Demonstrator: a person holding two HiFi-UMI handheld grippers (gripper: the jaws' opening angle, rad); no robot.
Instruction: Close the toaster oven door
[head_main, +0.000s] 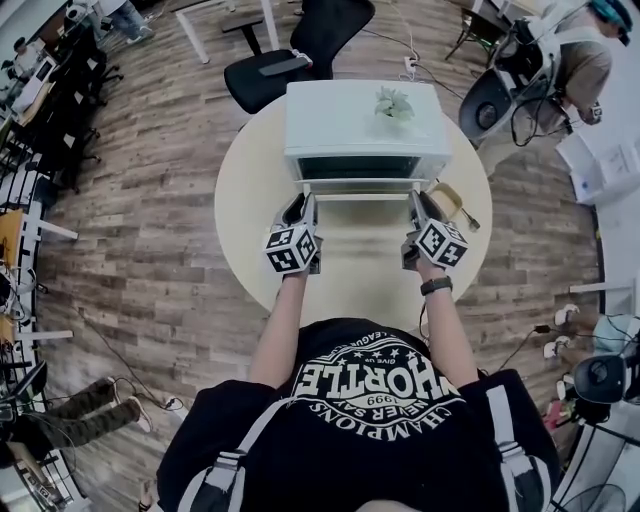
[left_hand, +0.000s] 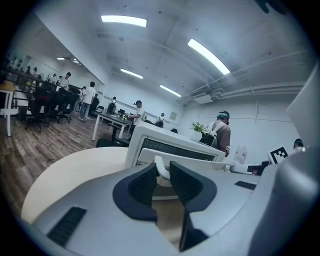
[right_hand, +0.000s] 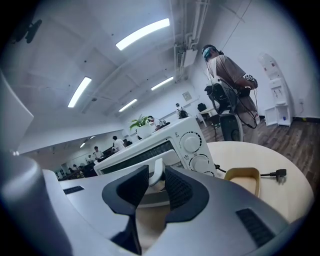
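Door handle (head_main: 365, 190), white curved bar, clamped at ends by left tool (head_main: 305, 203), right tool (head_main: 418, 200).

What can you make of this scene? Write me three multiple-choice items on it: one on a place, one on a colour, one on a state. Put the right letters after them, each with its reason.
1. Where does the small plant stand?
A. On top of the oven
B. On the floor
C. In the tray

2. What colour is the oven?
A. Black
B. White
C. Red

3. How does the oven door stand?
A. Fully shut
B. Taken off
C. Partly open

Answers:
1 A: the head view shows the plant on the oven's top.
2 B: its body is white in every view.
3 C: the door leans out from the front, and the dark inside shows above the handle.
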